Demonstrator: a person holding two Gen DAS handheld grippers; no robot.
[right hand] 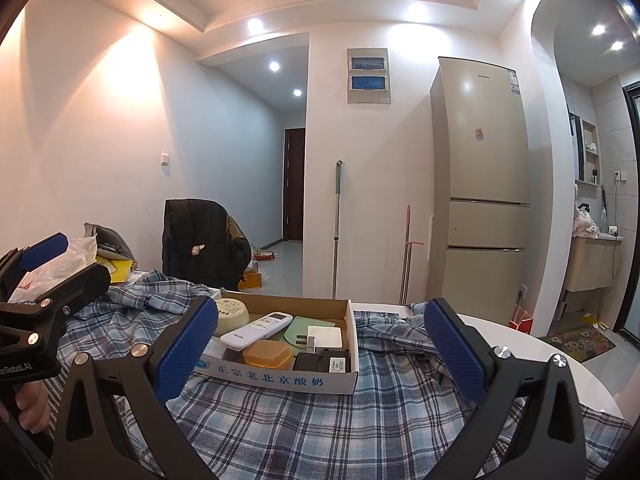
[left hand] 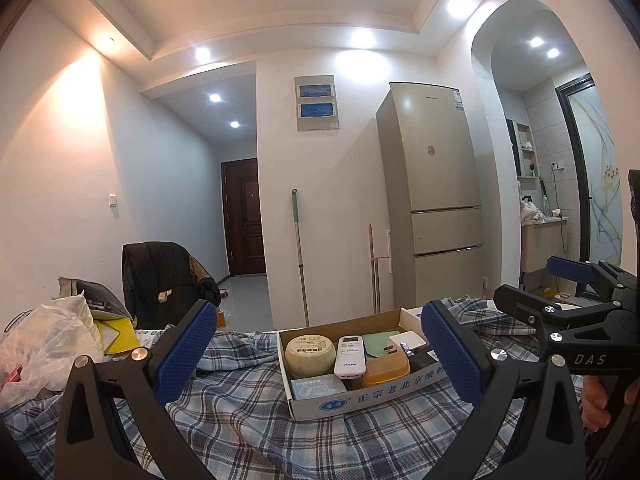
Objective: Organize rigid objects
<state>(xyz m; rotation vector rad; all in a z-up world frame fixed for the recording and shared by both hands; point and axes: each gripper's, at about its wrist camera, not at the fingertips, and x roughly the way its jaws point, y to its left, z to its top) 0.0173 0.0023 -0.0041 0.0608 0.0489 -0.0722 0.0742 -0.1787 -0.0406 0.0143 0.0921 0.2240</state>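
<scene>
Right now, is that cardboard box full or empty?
Nearly full: the cardboard box holds a remote, orange container, round tin and more.

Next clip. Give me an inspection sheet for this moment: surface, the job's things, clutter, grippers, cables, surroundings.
Surface: blue plaid cloth over a white table, rumpled at the far side.
Job's things: cardboard box holding a round tin, white remote, orange container, white adapter, green card and dark items, closely packed.
Clutter: plastic bag and yellow packet at the table's left end.
Grippers: left gripper open, empty; right gripper open, empty; both short of the box.
Cables: nothing seen on the table.
Surroundings: fridge, jacket on a chair, mop, door.
</scene>
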